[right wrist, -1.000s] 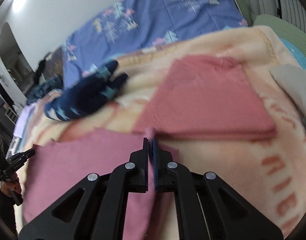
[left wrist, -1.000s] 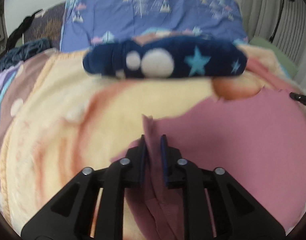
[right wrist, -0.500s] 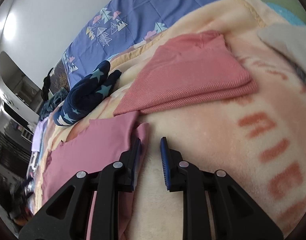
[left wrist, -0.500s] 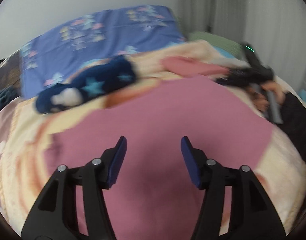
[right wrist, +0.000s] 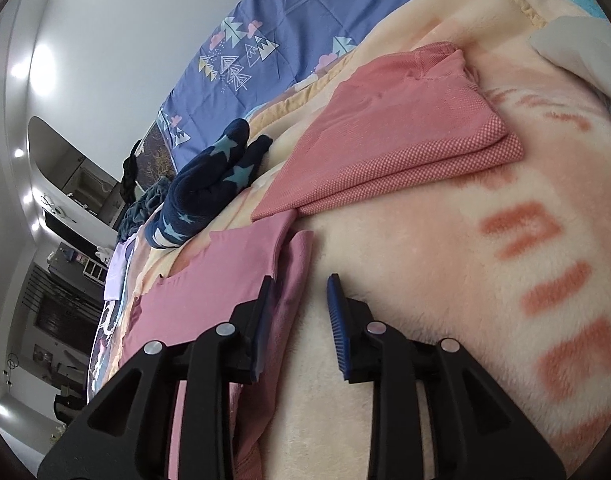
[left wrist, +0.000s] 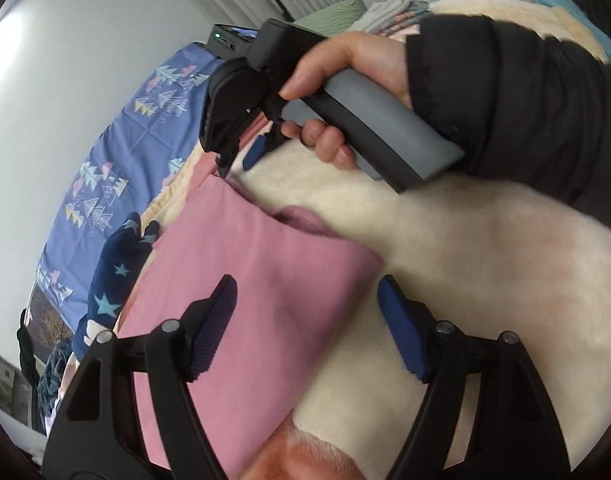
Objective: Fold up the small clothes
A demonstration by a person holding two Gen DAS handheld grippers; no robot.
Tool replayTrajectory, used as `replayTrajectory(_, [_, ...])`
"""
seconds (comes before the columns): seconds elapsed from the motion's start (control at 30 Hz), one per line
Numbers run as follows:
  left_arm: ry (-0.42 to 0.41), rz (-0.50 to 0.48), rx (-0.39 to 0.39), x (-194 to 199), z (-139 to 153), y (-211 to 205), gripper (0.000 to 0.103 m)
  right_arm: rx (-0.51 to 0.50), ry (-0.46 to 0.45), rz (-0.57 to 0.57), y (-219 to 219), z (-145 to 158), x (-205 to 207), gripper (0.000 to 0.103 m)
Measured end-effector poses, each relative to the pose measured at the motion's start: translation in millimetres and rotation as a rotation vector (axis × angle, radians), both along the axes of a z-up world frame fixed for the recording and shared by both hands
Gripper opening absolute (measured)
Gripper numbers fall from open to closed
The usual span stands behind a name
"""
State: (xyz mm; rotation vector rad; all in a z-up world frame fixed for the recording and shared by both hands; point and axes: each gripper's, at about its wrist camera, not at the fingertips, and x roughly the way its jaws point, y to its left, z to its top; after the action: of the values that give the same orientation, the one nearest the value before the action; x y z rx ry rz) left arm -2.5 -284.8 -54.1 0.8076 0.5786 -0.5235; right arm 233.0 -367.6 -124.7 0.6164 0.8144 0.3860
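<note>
- Left wrist view: my left gripper (left wrist: 305,320) stood wide with nothing between its pads, hanging over the right-hand edge of the flat pink cotton garment (left wrist: 241,280), which lay spread on the cream-and-orange fleece blanket (left wrist: 465,280). One pad sat above the pink cloth, the other above bare fleece.
- Same view: the person's hand (left wrist: 345,80), in a black sleeve (left wrist: 505,100), held the right gripper (left wrist: 241,156) at the garment's far corner. I could not tell from here whether it touched the cloth.
- Same view: a rolled navy star-print fleece piece (left wrist: 113,280) lay just beyond the garment's left side.
- Right wrist view: the right gripper (right wrist: 299,312) had just been opening and stood narrowly parted. The garment's folded edge (right wrist: 293,280) lay between the jaws, against the left pad and clear of the right, so I judged it let go.
- Same view: a folded coral-pink knit garment (right wrist: 385,140) lay just behind the pink one, its corner overlapping it.
- I judged one fold laid and released. The next move called for taking a fresh pinch on an edge with both grippers, catching the cloth only and not the fleece beneath.
</note>
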Motion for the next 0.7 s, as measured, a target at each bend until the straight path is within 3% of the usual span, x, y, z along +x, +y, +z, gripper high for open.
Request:
replayTrajectory(0.03, [0.003,0.011,-0.005,1.9,1.8,-1.4,0.049,-0.002,-0.001,0.004,1.1,0.2,0.1,0.031])
replayTrajectory(0.1, [0.016,0.040,-0.014,7.3,3.2,-4.5,0.042,-0.001,-0.007,0.017,3.2,1.2,0.3,0.034])
replayTrajectory(0.2, [-0.011,0.065,0.018,12.0,2.5,-14.8,0.044,0.012,-0.009,0.030,3.6,1.3,0.5,0.038])
replayTrajectory(0.3, [-0.032,0.051,0.044,7.8,-1.3,-23.8,0.056,0.039,-0.005,0.048,2.5,0.6,2.6,0.041])
replayTrajectory(0.4, [-0.076,0.026,0.077,1.4,-9.4,-27.6,0.055,0.031,0.005,0.089,10.2,-0.3,7.4,0.042])
replayTrajectory(0.53, [0.020,0.030,0.024,14.5,-13.0,-21.6,0.017,-0.014,0.026,0.101,21.9,-0.2,15.5,0.042])
replayTrajectory(0.57, [0.033,0.034,0.002,16.3,-10.2,-18.9,0.013,-0.011,0.032,0.081,21.2,-0.2,18.5,0.038])
replayTrajectory(0.6, [0.049,0.037,-0.023,17.7,-5.8,-15.0,0.011,0.000,0.036,0.060,20.1,0.1,21.4,0.008])
replayTrajectory(0.7, [0.148,0.041,-0.149,21.5,10.7,0.3,0.007,0.070,0.020,0.042,16.1,6.4,21.9,0.005])
